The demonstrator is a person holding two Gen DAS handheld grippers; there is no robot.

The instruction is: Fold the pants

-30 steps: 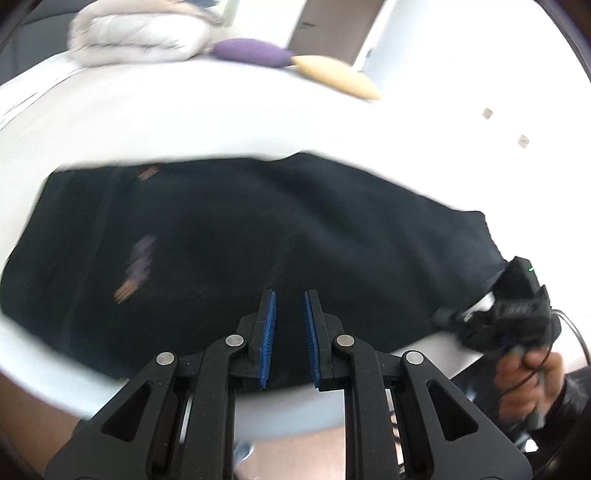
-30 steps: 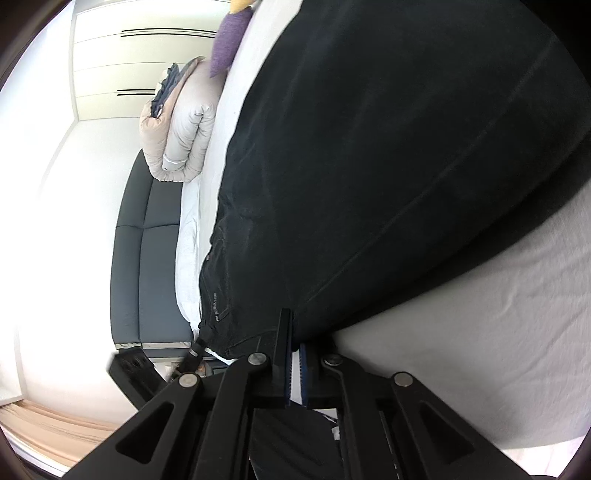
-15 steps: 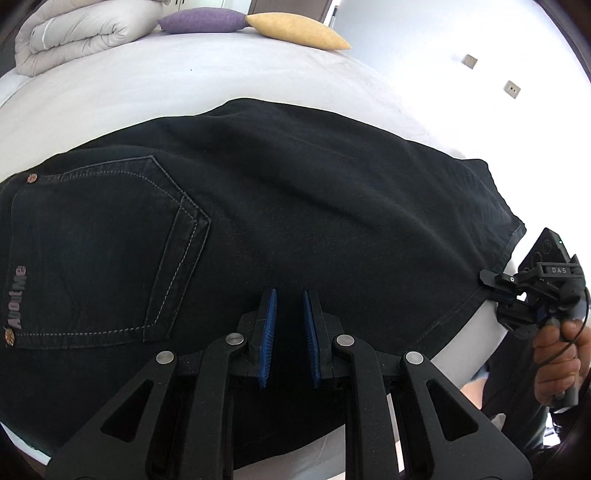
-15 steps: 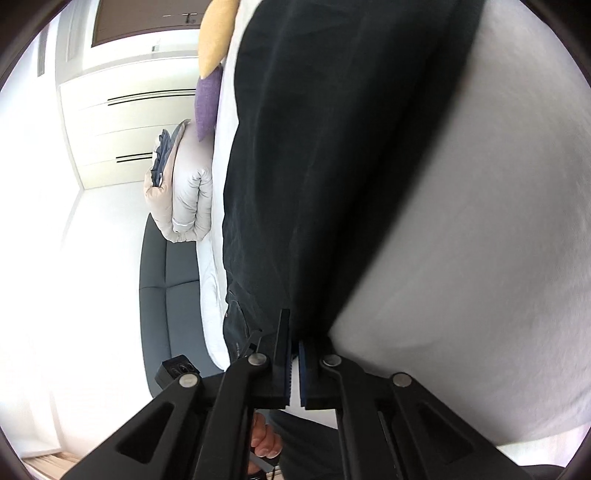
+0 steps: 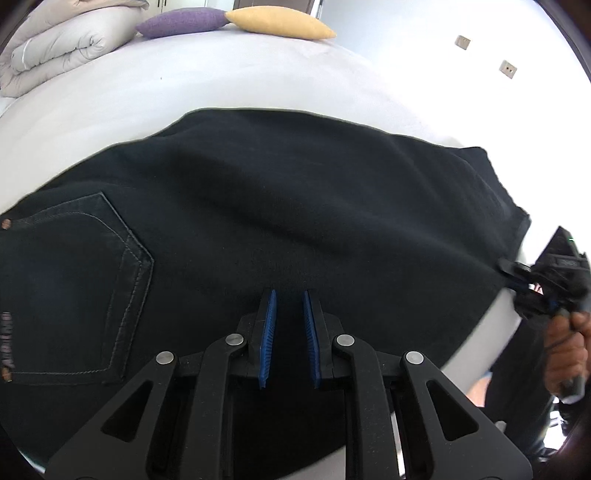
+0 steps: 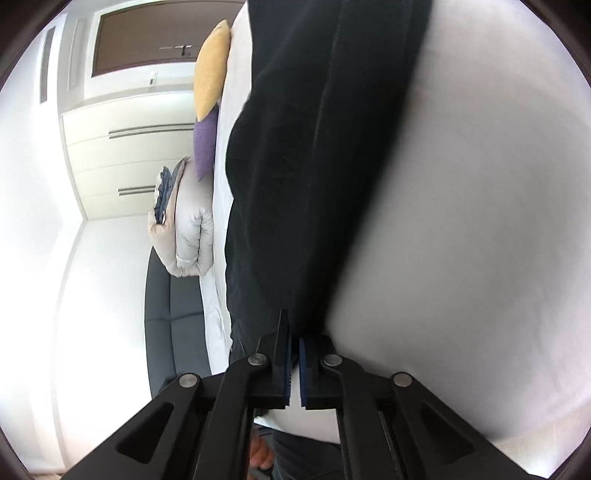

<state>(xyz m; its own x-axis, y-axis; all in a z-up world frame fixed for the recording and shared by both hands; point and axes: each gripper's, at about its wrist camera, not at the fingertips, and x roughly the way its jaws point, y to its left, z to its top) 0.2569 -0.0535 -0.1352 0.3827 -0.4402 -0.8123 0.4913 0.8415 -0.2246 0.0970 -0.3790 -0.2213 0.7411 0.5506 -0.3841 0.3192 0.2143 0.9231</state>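
Observation:
Black jeans (image 5: 295,203) lie flat across the white bed (image 5: 221,85), back pocket (image 5: 85,288) at the left and leg hem at the right. My left gripper (image 5: 289,293) hovers over the near part of the leg. Its blue pads stand a narrow slit apart and no cloth bunches at them. At the far right my right gripper (image 5: 508,271), held by a hand (image 5: 567,343), pinches the hem corner. In the right wrist view the dark cloth (image 6: 295,166) runs straight into the right gripper (image 6: 293,328), which is shut on it.
A purple pillow (image 5: 181,22), a yellow pillow (image 5: 280,24) and a folded duvet (image 5: 62,48) lie at the bed's far side. A dark sofa (image 6: 173,314) and a wardrobe (image 6: 122,147) stand beyond. Bare sheet (image 6: 461,221) lies beside the leg. The bed's near edge curves under the right gripper.
My left gripper has moved forward over the jeans, which now fill more of its view. The right gripper has closed on the hem and swung along the leg.

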